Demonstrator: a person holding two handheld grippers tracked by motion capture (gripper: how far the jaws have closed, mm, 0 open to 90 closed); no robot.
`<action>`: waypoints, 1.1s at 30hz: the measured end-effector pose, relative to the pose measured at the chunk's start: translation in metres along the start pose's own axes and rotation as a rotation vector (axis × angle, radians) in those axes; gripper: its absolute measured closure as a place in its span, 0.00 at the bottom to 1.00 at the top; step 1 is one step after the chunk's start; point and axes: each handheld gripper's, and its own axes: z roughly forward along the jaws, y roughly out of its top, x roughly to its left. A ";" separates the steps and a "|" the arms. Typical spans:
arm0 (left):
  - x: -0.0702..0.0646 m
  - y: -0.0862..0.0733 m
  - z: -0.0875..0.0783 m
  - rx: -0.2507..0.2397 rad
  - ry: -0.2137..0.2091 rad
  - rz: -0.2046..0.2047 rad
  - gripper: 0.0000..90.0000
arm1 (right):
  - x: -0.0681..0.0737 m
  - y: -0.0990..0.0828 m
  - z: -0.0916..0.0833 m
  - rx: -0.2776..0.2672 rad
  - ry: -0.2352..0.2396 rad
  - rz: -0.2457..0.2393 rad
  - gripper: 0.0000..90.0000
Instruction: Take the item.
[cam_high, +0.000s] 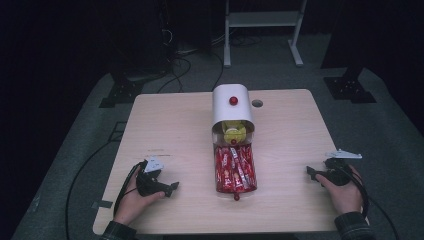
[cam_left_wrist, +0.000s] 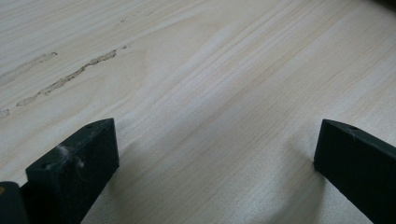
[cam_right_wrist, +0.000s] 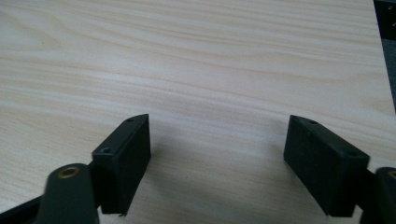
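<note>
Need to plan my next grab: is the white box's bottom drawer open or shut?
Open: the drawer is pulled out toward the person, red packets exposed inside.

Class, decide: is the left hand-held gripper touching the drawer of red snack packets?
Apart. The high view shows the left hand-held gripper separated from the drawer by bare table.
</note>
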 end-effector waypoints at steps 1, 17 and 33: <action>0.000 0.000 0.000 -0.001 0.000 -0.001 0.00 | 0.000 0.001 -0.001 0.002 0.008 -0.003 0.30; 0.000 0.000 0.000 0.000 0.000 0.001 0.00 | 0.016 0.014 -0.011 -0.018 0.094 -0.036 0.34; 0.000 0.000 0.000 0.004 0.000 0.005 0.00 | 0.033 0.028 -0.022 -0.056 0.177 -0.091 0.38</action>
